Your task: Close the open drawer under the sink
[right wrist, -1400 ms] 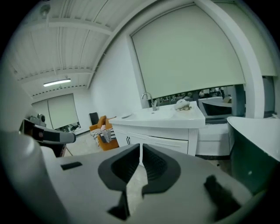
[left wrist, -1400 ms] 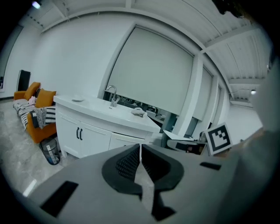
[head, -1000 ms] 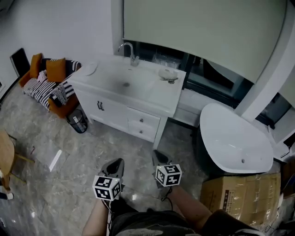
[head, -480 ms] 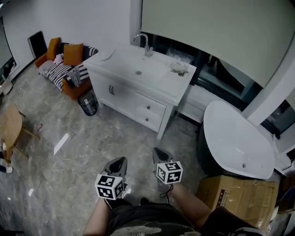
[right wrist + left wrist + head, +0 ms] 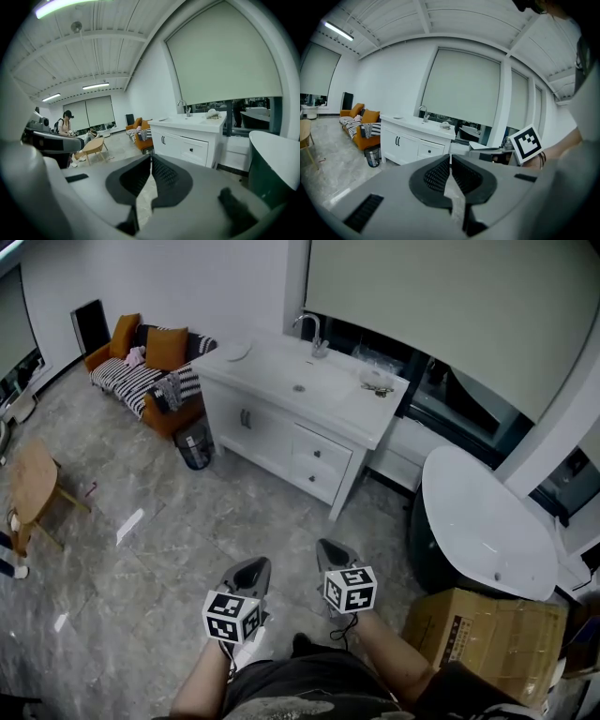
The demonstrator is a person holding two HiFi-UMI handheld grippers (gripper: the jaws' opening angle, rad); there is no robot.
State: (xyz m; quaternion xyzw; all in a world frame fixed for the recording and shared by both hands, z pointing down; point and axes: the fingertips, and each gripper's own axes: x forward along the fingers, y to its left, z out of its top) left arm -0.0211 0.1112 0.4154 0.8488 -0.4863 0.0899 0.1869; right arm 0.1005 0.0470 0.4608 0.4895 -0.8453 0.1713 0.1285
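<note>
The head view takes in the whole room from above. A white vanity cabinet [image 5: 272,432] stands under the window with the sink [image 5: 298,382] and a faucet [image 5: 314,334] on top. Two drawers [image 5: 317,465] with dark knobs are stacked at its right end. From this far off I cannot tell whether either one stands out from the cabinet front. An orange sofa [image 5: 141,376] and a dark bin [image 5: 194,448] are to the cabinet's left. A white bathtub [image 5: 487,521] and a cardboard box [image 5: 487,634] are to its right.

The right gripper view adds what the head view misses: a person [image 5: 63,124] standing far down the room beyond a small wooden table [image 5: 93,145]. The left gripper view catches the other gripper's marker cube [image 5: 528,143] at its right side.

The left gripper [image 5: 248,573] and the right gripper [image 5: 336,554] are side by side, low in front of the person's body on outstretched forearms. Both point ahead and slightly down across the grey tiled floor [image 5: 169,549] towards the vanity, and both are well apart from it. In each gripper's own view the fingers are pressed together with nothing between them.
</note>
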